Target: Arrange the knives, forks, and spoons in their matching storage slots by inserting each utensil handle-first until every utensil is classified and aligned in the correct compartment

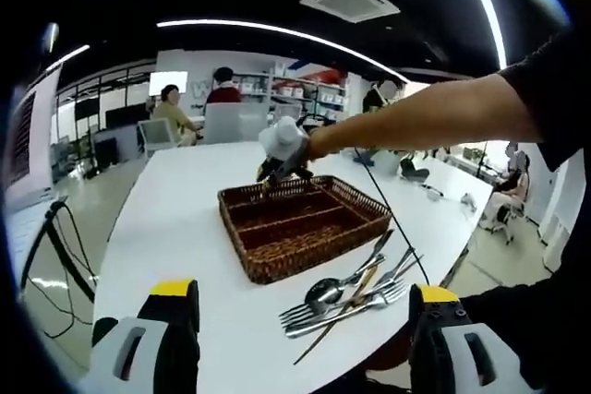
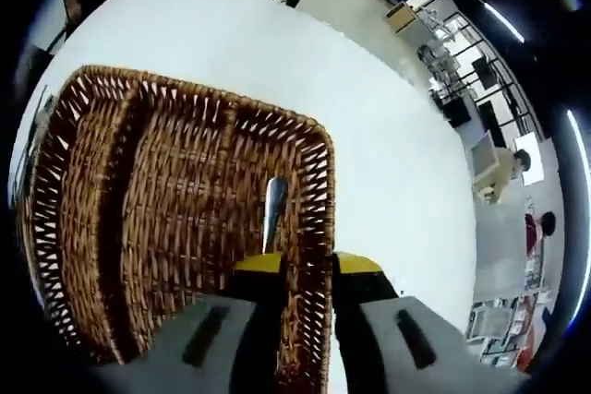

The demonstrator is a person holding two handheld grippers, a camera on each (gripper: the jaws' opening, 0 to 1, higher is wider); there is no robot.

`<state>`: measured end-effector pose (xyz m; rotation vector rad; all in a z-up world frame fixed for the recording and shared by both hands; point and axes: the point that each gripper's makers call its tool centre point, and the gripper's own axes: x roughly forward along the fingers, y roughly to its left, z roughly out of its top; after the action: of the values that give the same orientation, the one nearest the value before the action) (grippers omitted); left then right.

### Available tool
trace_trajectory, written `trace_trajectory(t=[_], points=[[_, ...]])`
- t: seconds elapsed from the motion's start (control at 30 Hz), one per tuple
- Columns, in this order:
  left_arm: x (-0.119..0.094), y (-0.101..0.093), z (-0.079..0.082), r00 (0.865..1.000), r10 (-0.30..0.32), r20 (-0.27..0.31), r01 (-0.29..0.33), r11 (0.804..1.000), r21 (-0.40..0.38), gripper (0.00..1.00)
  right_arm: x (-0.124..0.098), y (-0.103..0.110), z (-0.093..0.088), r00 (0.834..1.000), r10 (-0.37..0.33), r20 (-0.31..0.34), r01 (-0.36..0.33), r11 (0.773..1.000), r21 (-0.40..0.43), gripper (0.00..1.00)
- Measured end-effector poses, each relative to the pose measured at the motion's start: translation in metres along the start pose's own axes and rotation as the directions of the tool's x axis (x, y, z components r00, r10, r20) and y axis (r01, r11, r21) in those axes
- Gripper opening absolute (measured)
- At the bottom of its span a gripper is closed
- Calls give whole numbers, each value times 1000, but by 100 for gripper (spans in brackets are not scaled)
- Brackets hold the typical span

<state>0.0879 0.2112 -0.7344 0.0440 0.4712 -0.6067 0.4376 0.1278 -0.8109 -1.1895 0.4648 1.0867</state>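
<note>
A brown wicker cutlery basket (image 1: 277, 228) with long compartments stands on the white table (image 1: 185, 219). My right gripper (image 1: 280, 166), held in a gloved hand, hovers over the basket's far rim. In the right gripper view its jaws (image 2: 307, 265) stand close together over the basket (image 2: 138, 200). A silver utensil handle (image 2: 274, 208) sticks out ahead of them into the compartment by the rim. Loose forks and spoons (image 1: 355, 294) lie in a pile near the table's front edge. My left gripper (image 1: 303, 292) is wide open, held back from the pile with nothing between its fingers.
The person's bare forearm (image 1: 425, 122) reaches across from the right above the table. Bare tabletop (image 2: 388, 136) lies beside the basket. People sit at the far end (image 1: 171, 108), with chairs and shelves behind. A black cable (image 1: 392, 219) runs across the table.
</note>
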Motion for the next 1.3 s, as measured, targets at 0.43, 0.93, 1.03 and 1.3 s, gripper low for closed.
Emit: trace_trajectory(t=[0.43,0.93,1.03,1.3], points=[[8,6,19,1000,-31,0,31,999,7,100,-66,-1,-10,991,-95,98,66,962,265,99],[7,10,47,998,-33,55,31,999,41,100,-152,22,-6,946,-265,185,160,883,442,99],[4,11,52,997,-27,70,25,999,39,100,-168,31,-10,937,-299,179,181,857,481,99],[-8,13,66,994,-3,112,-3,999,52,100,-202,68,-21,916,-342,210,178,815,552,99]])
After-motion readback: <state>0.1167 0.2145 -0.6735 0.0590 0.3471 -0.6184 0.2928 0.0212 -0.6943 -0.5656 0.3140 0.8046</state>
